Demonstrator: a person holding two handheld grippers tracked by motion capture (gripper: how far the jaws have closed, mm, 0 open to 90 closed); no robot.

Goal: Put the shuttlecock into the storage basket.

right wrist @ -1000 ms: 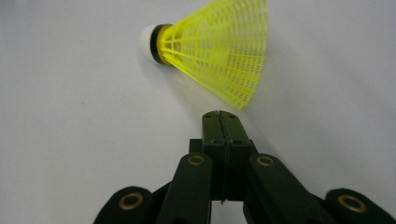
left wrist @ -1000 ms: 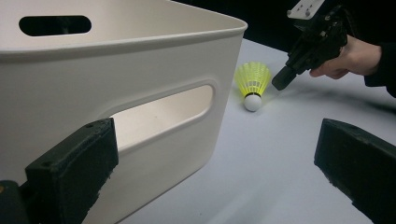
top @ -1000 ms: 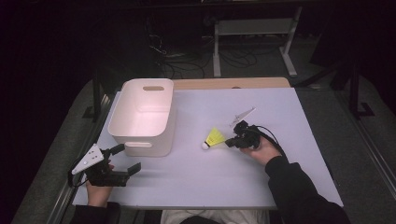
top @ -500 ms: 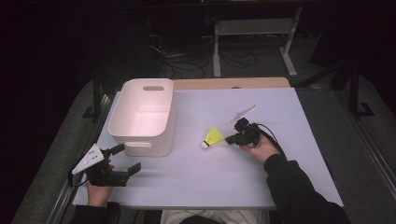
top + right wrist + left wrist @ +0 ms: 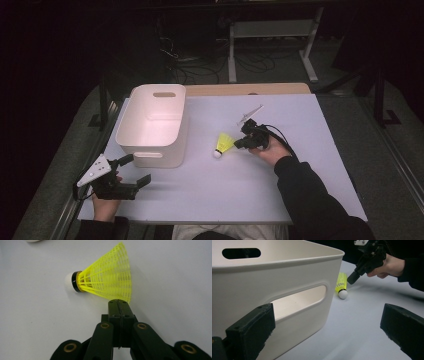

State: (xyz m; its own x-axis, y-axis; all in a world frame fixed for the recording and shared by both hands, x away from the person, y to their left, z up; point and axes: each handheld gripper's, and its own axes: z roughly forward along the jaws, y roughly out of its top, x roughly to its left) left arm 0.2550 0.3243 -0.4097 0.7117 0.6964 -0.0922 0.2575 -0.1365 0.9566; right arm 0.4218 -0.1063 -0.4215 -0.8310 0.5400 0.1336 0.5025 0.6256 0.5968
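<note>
One white plastic bin [image 5: 152,125] stands on the left part of the desk [image 5: 300,165], upright, with a handle slot in each end wall; its pale inside, as far as the high view looks into it, holds nothing. A yellow shuttlecock [image 5: 223,145] lies on its side on the desk just right of the bin and apart from it (white cork end toward the person, open skirt away). The right hand-held gripper [image 5: 241,144] sits low over the desk with its jaws pressed together, tips at the rim of the skirt; whether they pinch the mesh or merely touch it cannot be told. The left hand-held gripper [image 5: 136,171] rests near the desk's front left corner, jaws spread wide and bare, aimed at the bin's near wall.
</note>
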